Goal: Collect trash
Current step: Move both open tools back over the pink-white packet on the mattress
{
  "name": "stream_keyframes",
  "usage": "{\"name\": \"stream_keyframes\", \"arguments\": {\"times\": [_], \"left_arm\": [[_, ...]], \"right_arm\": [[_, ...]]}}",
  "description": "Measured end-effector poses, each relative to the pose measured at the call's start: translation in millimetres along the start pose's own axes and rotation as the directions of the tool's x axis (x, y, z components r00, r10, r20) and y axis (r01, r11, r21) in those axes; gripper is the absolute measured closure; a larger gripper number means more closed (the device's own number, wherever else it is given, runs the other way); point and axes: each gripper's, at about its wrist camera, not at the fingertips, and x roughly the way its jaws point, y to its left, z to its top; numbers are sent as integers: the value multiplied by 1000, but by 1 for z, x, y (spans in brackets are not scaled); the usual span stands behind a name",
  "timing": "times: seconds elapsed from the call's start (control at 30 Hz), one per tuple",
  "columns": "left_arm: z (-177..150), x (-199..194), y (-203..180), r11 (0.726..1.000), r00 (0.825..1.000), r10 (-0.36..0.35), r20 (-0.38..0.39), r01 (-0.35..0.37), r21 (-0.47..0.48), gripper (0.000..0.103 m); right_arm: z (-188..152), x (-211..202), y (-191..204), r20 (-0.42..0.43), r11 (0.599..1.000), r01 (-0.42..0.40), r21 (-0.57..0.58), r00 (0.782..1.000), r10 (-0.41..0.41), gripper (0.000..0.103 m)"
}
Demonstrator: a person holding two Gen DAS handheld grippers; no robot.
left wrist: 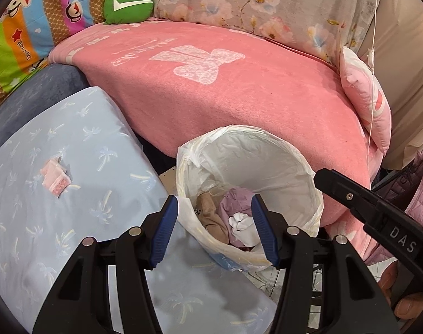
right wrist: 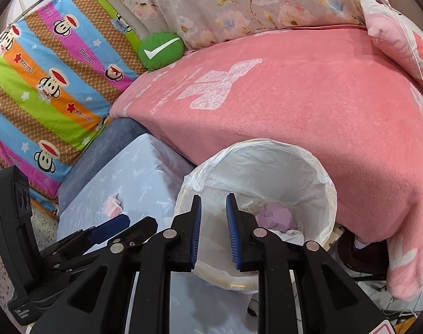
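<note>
A bin lined with a white bag (left wrist: 300, 167) (right wrist: 317, 172) stands beside the table and holds crumpled lilac, white and tan trash (left wrist: 236, 200) (right wrist: 275, 215). A small pink wrapper (left wrist: 55, 178) (right wrist: 112, 204) lies on the light-blue tablecloth (left wrist: 44, 236) (right wrist: 144, 167). My left gripper (left wrist: 214, 211) is open and empty, just over the bin's near rim. My right gripper (right wrist: 213, 208) is open and empty, at the bin's left rim. The left gripper also shows in the right wrist view (right wrist: 108, 226), low at the left.
A sofa with a pink blanket (left wrist: 253, 91) (right wrist: 309, 105) runs behind the bin. A green round cushion (left wrist: 128, 5) (right wrist: 160, 50), a striped cartoon cushion (right wrist: 44, 83) and a pink pillow (left wrist: 367, 100) (right wrist: 400, 36) lie on it.
</note>
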Motion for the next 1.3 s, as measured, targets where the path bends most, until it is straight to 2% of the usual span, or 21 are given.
{"name": "stream_keyframes", "arguments": {"times": [0.9,1.3], "left_arm": [[-18,-15,55,992,999,43,-1,-43,-115,50],[-26,-20,101,978,997,74,-10,-74,-194,50]], "right_arm": [[-13,28,48,-74,994,-32,-105,997,24,83],[-29,56,88,-146,982,-71,-173,988,46,83]]}}
